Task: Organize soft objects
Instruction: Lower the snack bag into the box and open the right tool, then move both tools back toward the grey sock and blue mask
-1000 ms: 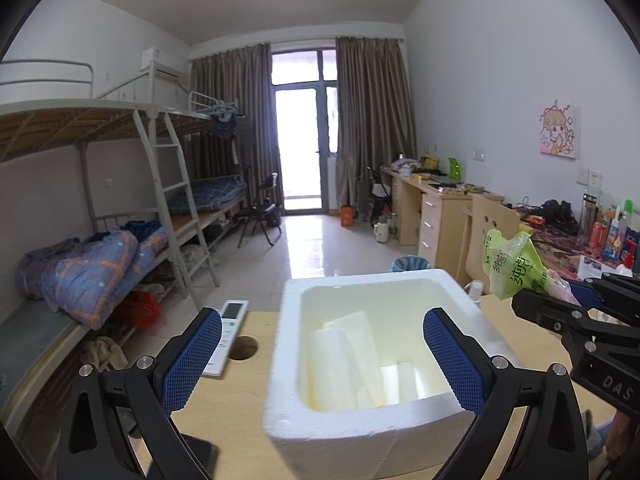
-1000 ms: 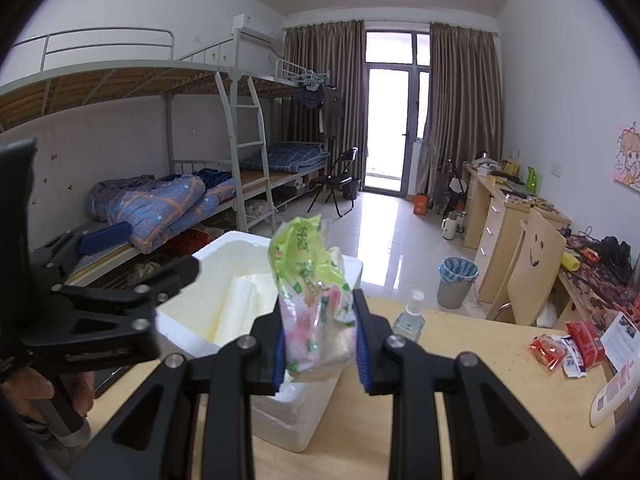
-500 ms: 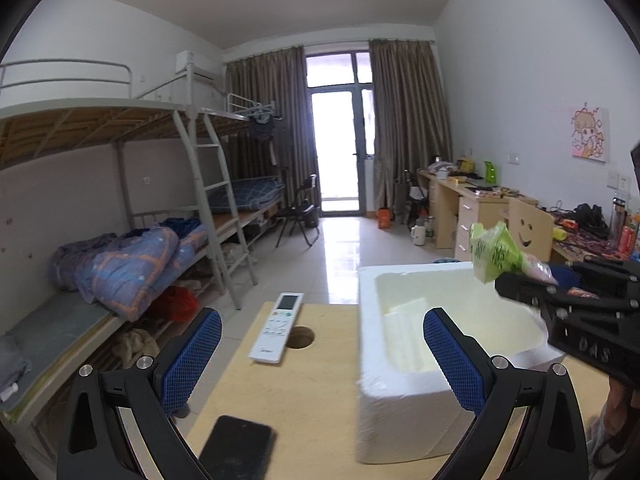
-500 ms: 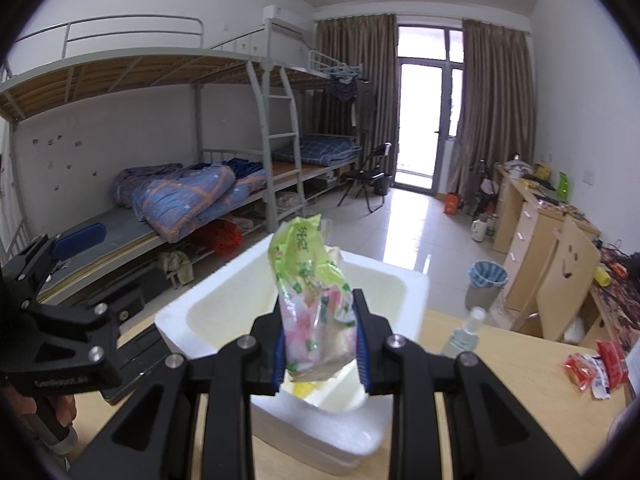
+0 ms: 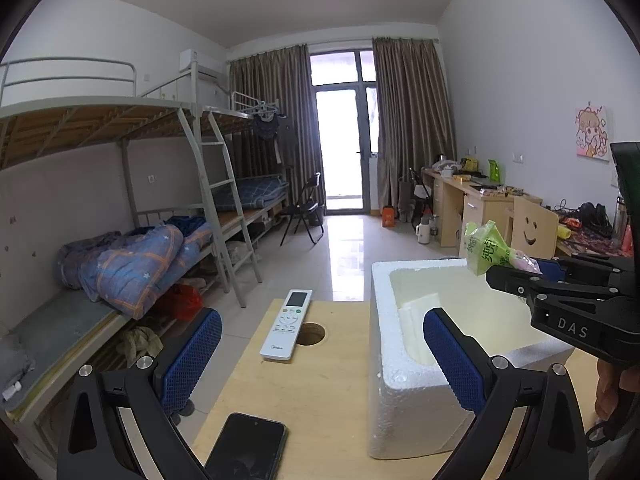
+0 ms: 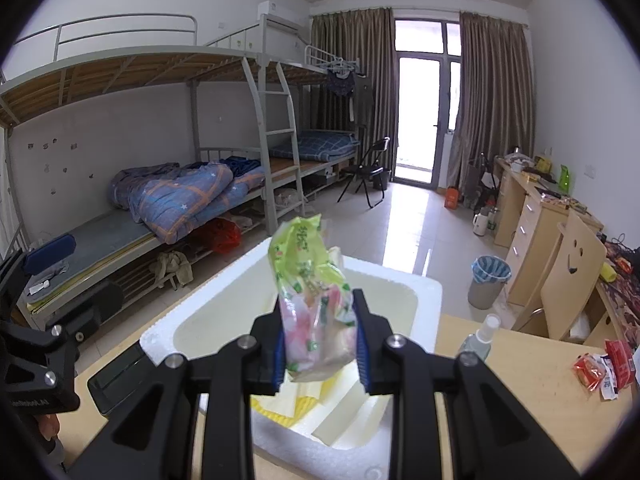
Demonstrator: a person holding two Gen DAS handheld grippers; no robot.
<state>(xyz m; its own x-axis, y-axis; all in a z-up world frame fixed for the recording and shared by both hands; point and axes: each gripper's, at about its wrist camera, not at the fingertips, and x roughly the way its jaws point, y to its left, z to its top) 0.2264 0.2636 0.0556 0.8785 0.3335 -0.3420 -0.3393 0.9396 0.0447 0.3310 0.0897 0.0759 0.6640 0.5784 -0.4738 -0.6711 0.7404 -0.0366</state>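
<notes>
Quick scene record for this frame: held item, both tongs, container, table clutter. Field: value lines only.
held item: green and pink soft pack
right tongs: shut on the pack, above the foam box
left tongs: open, holding nothing
container: white foam box, open top, pale foam pieces inside
table clutter: remote, phone, spray bottle, red snack packets
pack in box: not yet

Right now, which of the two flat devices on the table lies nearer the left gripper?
The black phone, dark screen up, lies just ahead of the open left gripper. The white remote lies farther off, beside the table's round hole.
</notes>
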